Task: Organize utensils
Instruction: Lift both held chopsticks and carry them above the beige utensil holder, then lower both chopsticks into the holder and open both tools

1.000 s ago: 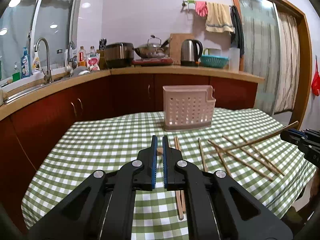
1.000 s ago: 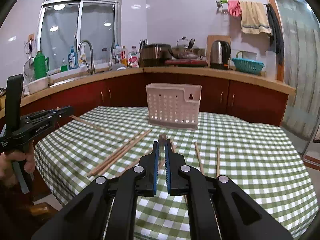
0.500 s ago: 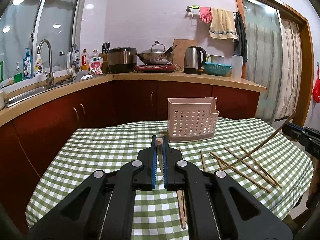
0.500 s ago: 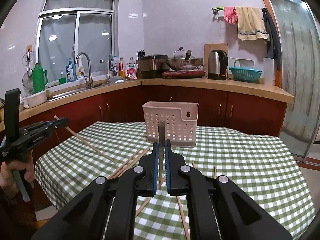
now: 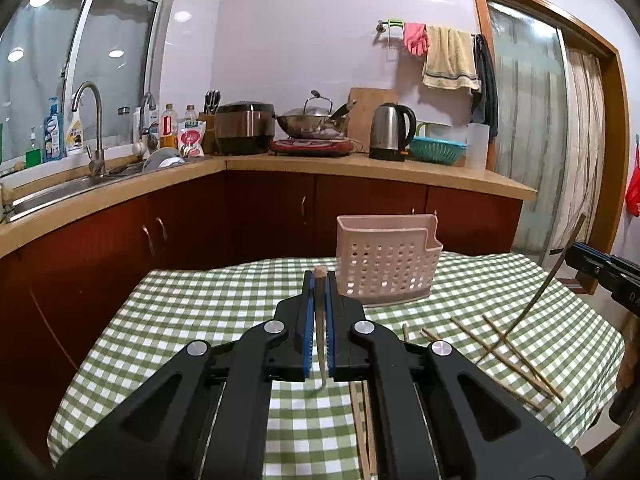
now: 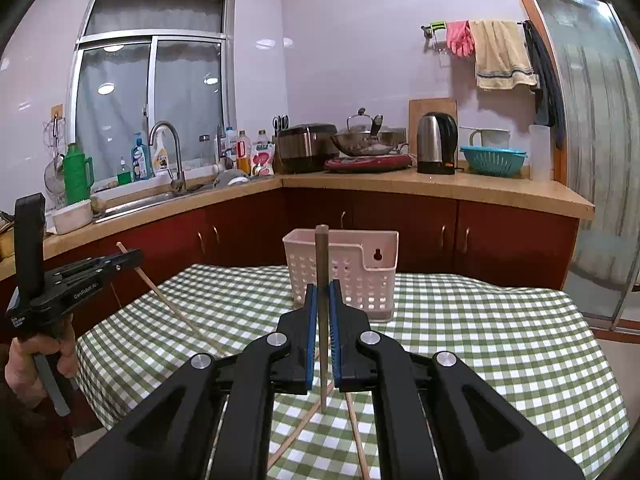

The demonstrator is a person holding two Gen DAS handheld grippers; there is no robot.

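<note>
Left wrist view: the left hand-held gripper is clamped on a chopstick, which stands near upright between the blue pads, its top just above the fingertips and its lower end hanging clear above the checked cloth of the worktop. A pink perforated basket stands on the cloth ahead and slightly right of this gripper. Loose chopsticks lie scattered and crossed on the cloth to the right; two more lie side by side below the gripper body. At the right edge of this view the other gripper's black body shows, with a stick hanging from it at a slant.

Right wrist view: the right hand-held gripper is clamped on a second chopstick, held upright, its top in line with the basket's rim in this view. The basket sits directly ahead. Far left, a hand grips the left tool's handle, its stick slanting down toward the cloth.
</note>
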